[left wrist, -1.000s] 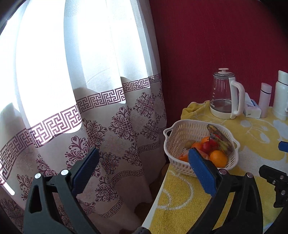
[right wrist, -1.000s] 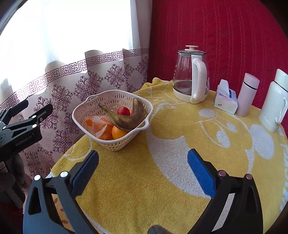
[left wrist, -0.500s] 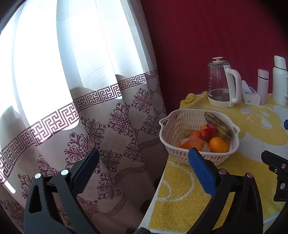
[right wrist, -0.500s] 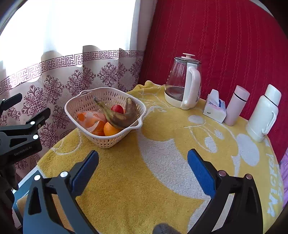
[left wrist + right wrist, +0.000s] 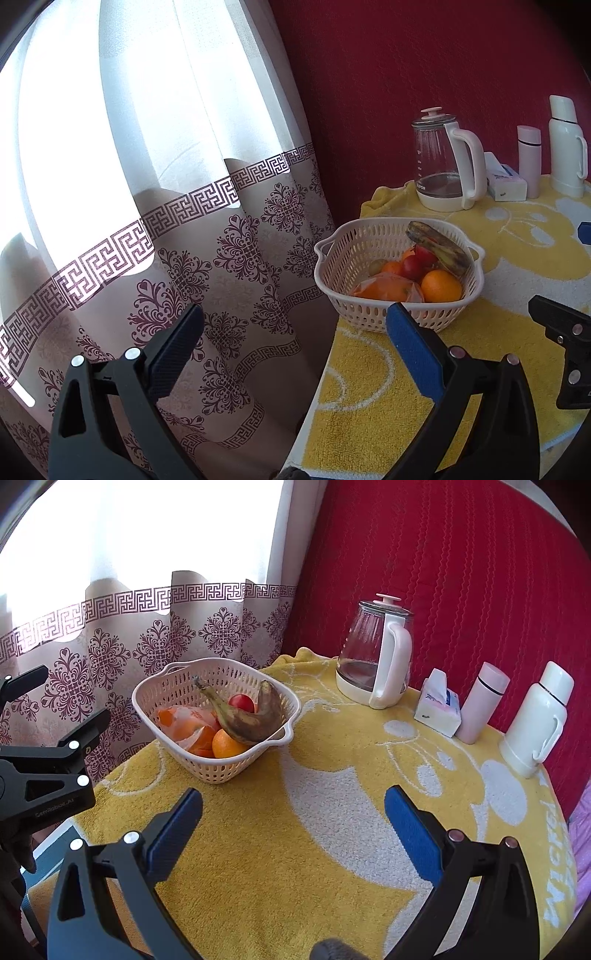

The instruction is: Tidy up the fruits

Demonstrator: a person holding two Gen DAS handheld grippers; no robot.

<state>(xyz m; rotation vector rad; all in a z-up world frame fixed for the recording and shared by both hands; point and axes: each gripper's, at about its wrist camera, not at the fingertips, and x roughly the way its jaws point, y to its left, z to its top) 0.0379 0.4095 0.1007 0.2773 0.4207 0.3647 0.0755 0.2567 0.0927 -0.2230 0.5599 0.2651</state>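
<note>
Hanging behind everything, the curtain (image 5: 155, 206) fills the left wrist view, with a red wall (image 5: 443, 572) beside it. Below them the round worktop (image 5: 332, 849) carries a yellow towel with white shapes. The left claw (image 5: 295, 343) hovers past the worktop's left edge, its jaws spread wide with nothing between them. The right claw (image 5: 293, 825) hangs over the bare middle of the towel, equally wide open and holding nothing.

Near the worktop's curtain-side edge sits the basket (image 5: 173, 686), a white perforated tub with two handles. All the fruit lies inside it. A browned banana (image 5: 255, 720) curves across the top, its stem pointing toward the curtain. An orange (image 5: 227, 746) rests under it against the near wall, and a thin bag (image 5: 188, 718) holding more orange fruit lies beside that. A red fruit (image 5: 242, 703) shows behind the banana; the left wrist view shows a second red one (image 5: 412, 266) and a pale green one (image 5: 376, 265) deeper in.

At the back stand a glass kettle (image 5: 373, 657), a white flask (image 5: 535, 716), a pink bottle (image 5: 480, 705) and a tissue pack (image 5: 437, 705), the last two touching or nearly so.
</note>
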